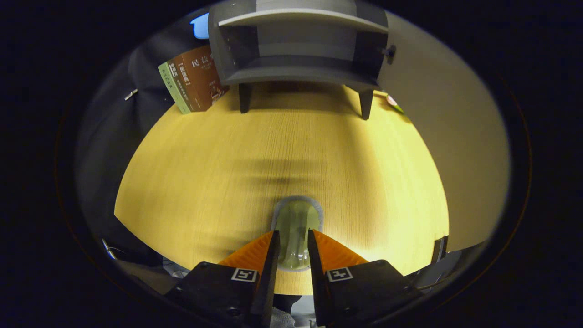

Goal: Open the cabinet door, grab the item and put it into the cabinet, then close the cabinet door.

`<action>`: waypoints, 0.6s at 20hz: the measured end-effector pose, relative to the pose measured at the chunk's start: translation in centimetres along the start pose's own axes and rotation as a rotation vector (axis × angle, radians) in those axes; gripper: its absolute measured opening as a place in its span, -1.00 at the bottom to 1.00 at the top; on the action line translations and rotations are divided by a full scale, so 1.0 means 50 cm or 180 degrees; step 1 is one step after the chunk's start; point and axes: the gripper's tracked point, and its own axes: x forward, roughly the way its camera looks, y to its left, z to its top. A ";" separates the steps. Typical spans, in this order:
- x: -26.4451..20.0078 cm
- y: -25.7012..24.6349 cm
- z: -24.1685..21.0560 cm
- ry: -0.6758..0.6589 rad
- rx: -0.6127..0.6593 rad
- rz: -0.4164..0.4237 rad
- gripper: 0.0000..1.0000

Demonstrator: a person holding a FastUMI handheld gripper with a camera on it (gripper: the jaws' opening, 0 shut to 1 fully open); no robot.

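My gripper (293,233) is shut on a pale green oblong item with a grey rim (297,216), both fingers pressing on its sides. Its far end sticks out just beyond the fingertips, over the wooden table (205,173). A soft shadow lies on the tabletop ahead of it. Far beyond the fingers the grey cabinet (296,73) stands on short legs at the back of the table. Its door (437,114) is swung open to the right, with a dark knob (389,52) near the cabinet's edge. Inside I see a shelf (300,18) and a bare lower compartment.
A few books (193,79) lean upright to the left of the cabinet. A small green and pink object (394,104) lies by the cabinet's right leg. A wide stretch of tabletop runs between the fingers and the cabinet.
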 end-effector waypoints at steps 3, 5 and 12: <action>0.014 -0.006 -0.016 0.0169 0.0006 -0.0029 -0.20; 0.019 -0.004 -0.026 0.0271 0.0021 -0.0046 -0.19; 0.014 -0.015 -0.033 0.0401 -0.0151 -0.0060 -0.58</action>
